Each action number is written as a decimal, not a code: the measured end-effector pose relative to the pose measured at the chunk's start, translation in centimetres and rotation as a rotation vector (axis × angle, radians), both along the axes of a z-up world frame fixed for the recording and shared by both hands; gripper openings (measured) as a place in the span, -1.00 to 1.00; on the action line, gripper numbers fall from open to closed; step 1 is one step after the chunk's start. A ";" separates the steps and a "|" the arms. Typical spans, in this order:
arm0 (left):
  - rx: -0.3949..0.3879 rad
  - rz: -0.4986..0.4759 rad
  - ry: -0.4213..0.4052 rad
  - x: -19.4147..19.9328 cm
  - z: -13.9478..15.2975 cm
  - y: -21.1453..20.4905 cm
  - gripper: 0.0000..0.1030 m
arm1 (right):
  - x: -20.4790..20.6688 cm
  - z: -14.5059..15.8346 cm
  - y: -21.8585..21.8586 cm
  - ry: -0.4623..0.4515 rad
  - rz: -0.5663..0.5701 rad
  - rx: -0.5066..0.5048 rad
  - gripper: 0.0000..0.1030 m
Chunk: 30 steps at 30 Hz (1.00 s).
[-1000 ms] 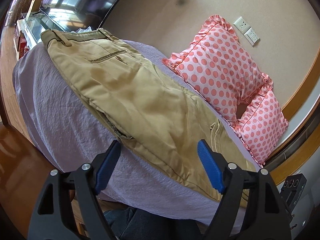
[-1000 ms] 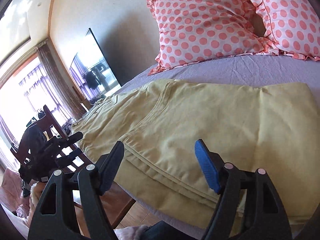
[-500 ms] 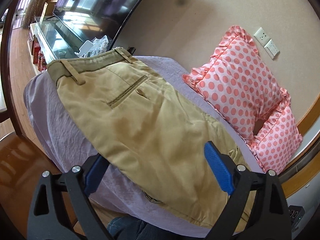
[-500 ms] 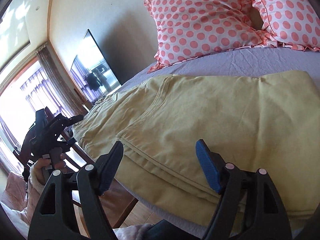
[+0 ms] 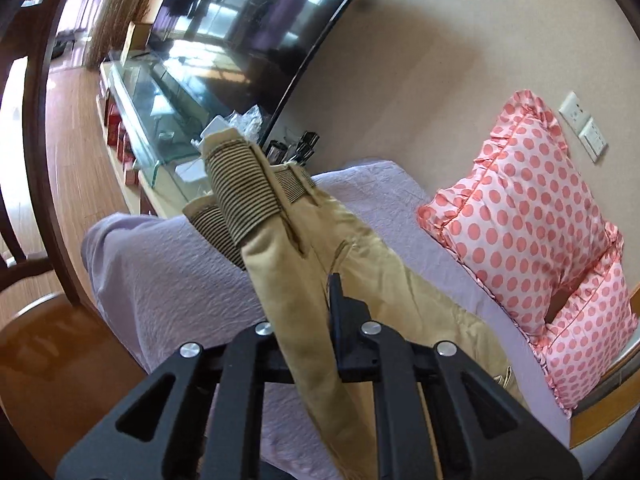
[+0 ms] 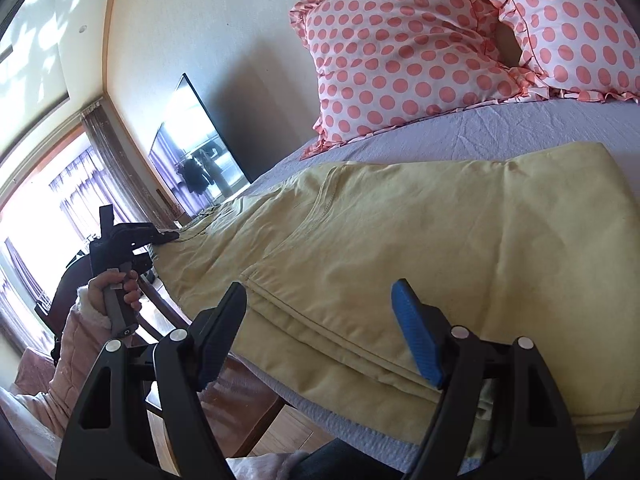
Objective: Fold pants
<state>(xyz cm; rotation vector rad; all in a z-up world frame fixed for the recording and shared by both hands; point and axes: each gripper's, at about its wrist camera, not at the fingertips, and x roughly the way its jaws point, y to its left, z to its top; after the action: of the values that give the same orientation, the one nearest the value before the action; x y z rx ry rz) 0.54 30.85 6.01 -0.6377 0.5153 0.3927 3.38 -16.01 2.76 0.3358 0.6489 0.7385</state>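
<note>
Tan khaki pants (image 6: 400, 240) lie along the near side of a bed with a lilac sheet (image 6: 520, 128). My left gripper (image 5: 308, 320) is shut on the waist end of the pants (image 5: 280, 248), whose striped waistband lining (image 5: 240, 192) stands up ahead of the jaws. In the right wrist view the left gripper (image 6: 168, 236) shows at the far left, clamped on the waistband. My right gripper (image 6: 320, 336) is open just above the hem end near the bed's front edge, touching nothing.
Two pink polka-dot pillows (image 6: 420, 52) lean on the wall at the bed head. A large TV (image 5: 248, 20) and a glass cabinet (image 5: 152, 112) stand beyond the bed's foot. Wooden floor (image 5: 76, 152) lies beside the bed.
My left gripper moved to the waist end and shut on the waistband, lifting and bunching it. My right gripper stayed open over the hem end.
</note>
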 end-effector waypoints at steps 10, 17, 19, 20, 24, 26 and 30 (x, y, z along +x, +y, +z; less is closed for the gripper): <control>0.370 -0.683 -0.163 3.2 7.0 -26.8 -0.82 | -2.3 1.8 -10.9 -0.084 -0.334 0.109 0.80; 0.457 -1.167 0.010 2.7 -2.1 -42.4 -0.83 | -3.4 1.1 -19.2 -0.006 -0.529 0.211 0.80; 0.537 -1.151 0.005 1.8 -3.2 -43.5 -0.81 | -3.2 1.1 -20.0 0.003 -0.530 0.218 0.80; 0.568 -1.154 0.001 1.5 -3.4 -43.7 -0.80 | -2.8 1.1 -20.2 0.013 -0.517 0.225 0.80; 0.528 -1.234 -0.004 0.5 -2.9 -43.2 -0.31 | 0.1 0.9 -19.6 0.096 -0.395 0.277 0.80; 0.378 -1.317 -0.045 -0.1 -1.7 -41.3 0.05 | 1.8 0.8 -18.5 0.141 -0.343 0.261 0.80; 0.198 -1.169 -0.070 1.6 0.7 -34.2 0.40 | 4.3 0.5 -16.7 0.226 -0.295 0.177 0.70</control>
<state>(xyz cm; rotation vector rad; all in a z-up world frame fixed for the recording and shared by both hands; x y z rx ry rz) 2.18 -3.36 6.68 -0.0842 0.6828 -0.6752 7.67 -32.75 3.22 0.6698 0.7295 0.4788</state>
